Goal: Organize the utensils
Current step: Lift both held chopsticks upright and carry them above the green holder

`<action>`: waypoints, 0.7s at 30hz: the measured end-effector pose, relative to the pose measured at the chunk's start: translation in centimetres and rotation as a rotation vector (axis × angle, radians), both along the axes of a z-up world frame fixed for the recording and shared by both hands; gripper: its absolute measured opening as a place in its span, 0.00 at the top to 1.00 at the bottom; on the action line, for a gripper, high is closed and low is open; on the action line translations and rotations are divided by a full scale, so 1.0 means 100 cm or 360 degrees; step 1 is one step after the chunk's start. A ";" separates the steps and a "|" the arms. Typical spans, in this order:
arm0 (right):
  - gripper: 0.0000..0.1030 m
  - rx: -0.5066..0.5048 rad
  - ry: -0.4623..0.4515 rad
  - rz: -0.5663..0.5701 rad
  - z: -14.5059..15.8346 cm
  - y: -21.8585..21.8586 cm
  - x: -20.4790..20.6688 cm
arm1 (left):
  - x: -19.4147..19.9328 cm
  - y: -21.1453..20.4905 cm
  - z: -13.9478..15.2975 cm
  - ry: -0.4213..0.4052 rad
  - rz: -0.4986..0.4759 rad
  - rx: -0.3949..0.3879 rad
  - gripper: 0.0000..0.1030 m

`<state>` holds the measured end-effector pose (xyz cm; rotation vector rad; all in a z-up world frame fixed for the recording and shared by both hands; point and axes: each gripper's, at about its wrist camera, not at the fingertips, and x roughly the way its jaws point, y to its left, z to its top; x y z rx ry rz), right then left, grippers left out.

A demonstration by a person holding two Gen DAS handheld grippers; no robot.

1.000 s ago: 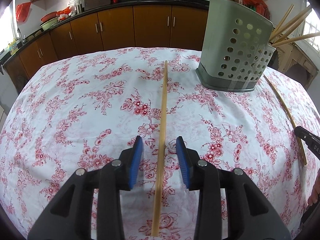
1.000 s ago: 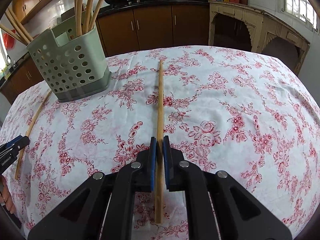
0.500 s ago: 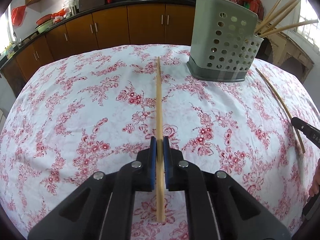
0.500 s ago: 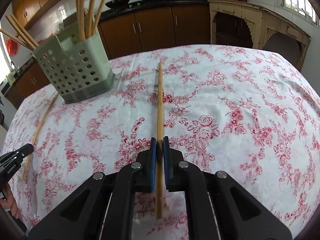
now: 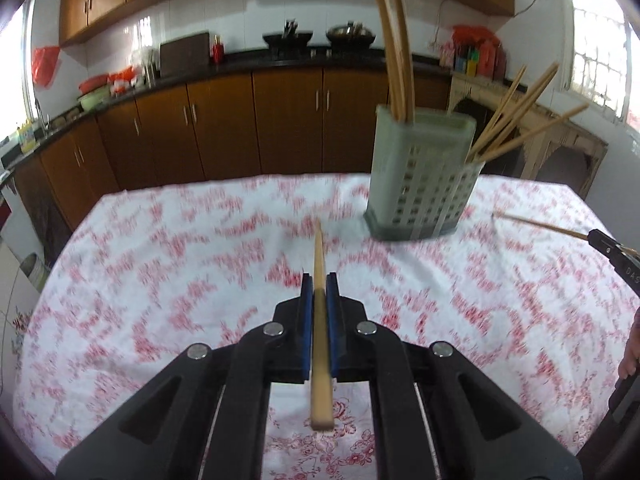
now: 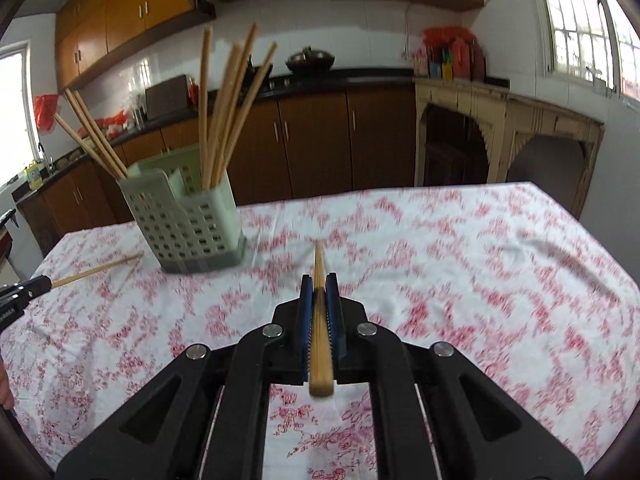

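Note:
My left gripper (image 5: 319,282) is shut on a long wooden chopstick (image 5: 319,256) and holds it lifted above the floral tablecloth, tip pointing forward. My right gripper (image 6: 319,282) is shut on another wooden chopstick (image 6: 319,264), also lifted. A pale green perforated utensil holder (image 5: 422,184) stands on the table with several chopsticks in it; it is ahead and right of the left gripper, and ahead and left of the right gripper (image 6: 188,220). Each gripper's tip with its chopstick shows at the edge of the other's view: the right one (image 5: 600,238), the left one (image 6: 28,286).
The table with the red-and-white floral cloth (image 5: 168,264) fills both views. Brown kitchen cabinets (image 5: 288,120) and a counter with pots run behind it. A cream wooden side table (image 6: 508,128) stands at the right. A window (image 6: 580,20) is at the upper right.
The left gripper closed on its chopstick. Both grippers have since lifted their chopsticks off the cloth and tilted up, so the kitchen wall now shows.

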<state>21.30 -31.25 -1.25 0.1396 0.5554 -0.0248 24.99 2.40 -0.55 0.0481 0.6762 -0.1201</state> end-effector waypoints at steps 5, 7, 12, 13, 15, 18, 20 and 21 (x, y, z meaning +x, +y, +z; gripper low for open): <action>0.93 0.0016 -0.0075 -0.0013 0.012 -0.005 -0.004 | -0.007 0.000 0.024 -0.0143 -0.0014 -0.0014 0.93; 0.93 0.0017 -0.0099 -0.0017 0.016 -0.005 -0.005 | -0.008 0.001 0.031 -0.0183 -0.0018 -0.0036 0.93; 0.93 0.0020 -0.0166 -0.0025 0.026 -0.007 -0.008 | -0.012 0.005 0.046 -0.0266 -0.0029 -0.0113 0.93; 0.93 0.0019 -0.0176 -0.0025 0.028 -0.006 -0.009 | -0.012 0.006 0.049 -0.0278 -0.0029 -0.0132 0.93; 0.93 0.0017 -0.0203 -0.0025 0.033 -0.006 -0.010 | -0.012 0.008 0.053 -0.0290 -0.0026 -0.0158 0.93; 0.93 0.0022 -0.0239 -0.0017 0.040 -0.005 -0.012 | -0.011 0.010 0.056 -0.0300 -0.0018 -0.0184 0.93; 0.93 0.0026 -0.0258 -0.0012 0.044 -0.005 -0.012 | -0.011 0.010 0.058 -0.0306 -0.0013 -0.0192 0.93; 0.93 0.0031 -0.0270 -0.0006 0.047 -0.005 -0.013 | -0.011 0.011 0.060 -0.0311 -0.0010 -0.0197 0.93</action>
